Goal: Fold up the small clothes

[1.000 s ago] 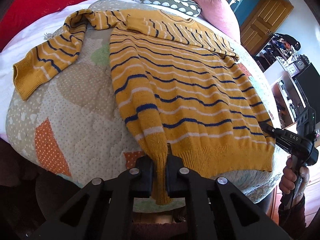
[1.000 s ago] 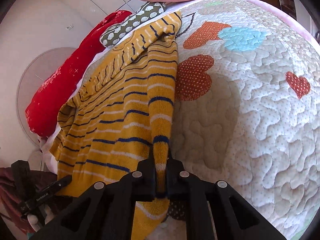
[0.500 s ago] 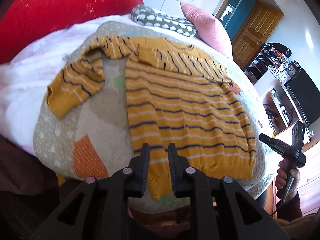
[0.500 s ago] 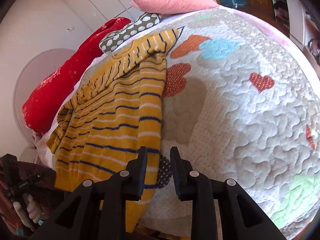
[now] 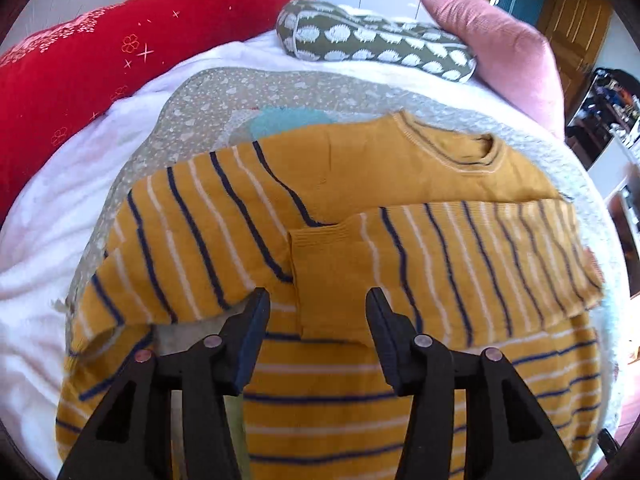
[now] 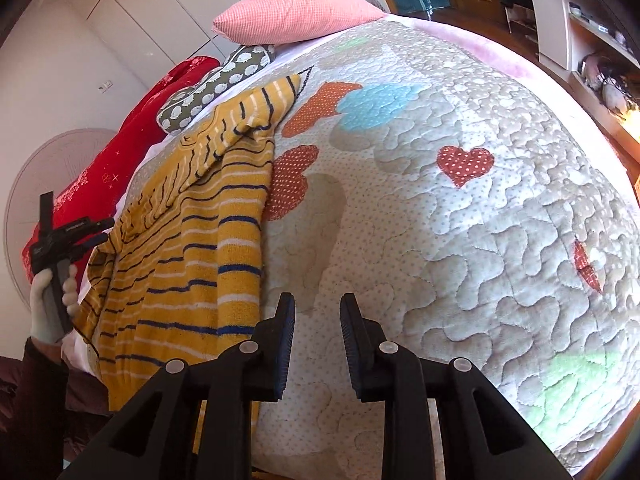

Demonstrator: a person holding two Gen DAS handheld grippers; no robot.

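- the yellow striped sweater (image 5: 400, 184) lies flat on the quilt (image 6: 460, 240), its collar toward the pillows and both sleeves folded across the chest.
- the right sleeve's ribbed cuff (image 5: 328, 264) ends near the middle of the sweater, lying on top of the body; the left sleeve (image 5: 192, 240) crosses from the other side and meets it there.
- the left gripper (image 5: 316, 312) hovers over the sweater just below that cuff, its jaws spread wide with nothing between them.
- the right gripper (image 6: 317, 320) is off the sweater's right edge, over bare quilt, its jaws parted and holding nothing.
- in the right wrist view the left gripper shows at the sweater's far side, carried by a gloved hand (image 6: 50, 300).
- beyond the sweater's collar lie a green patterned pillow (image 5: 380, 46) and a pink pillow (image 5: 500, 44); a red cushion (image 5: 120, 52) sits to the sweater's left side.
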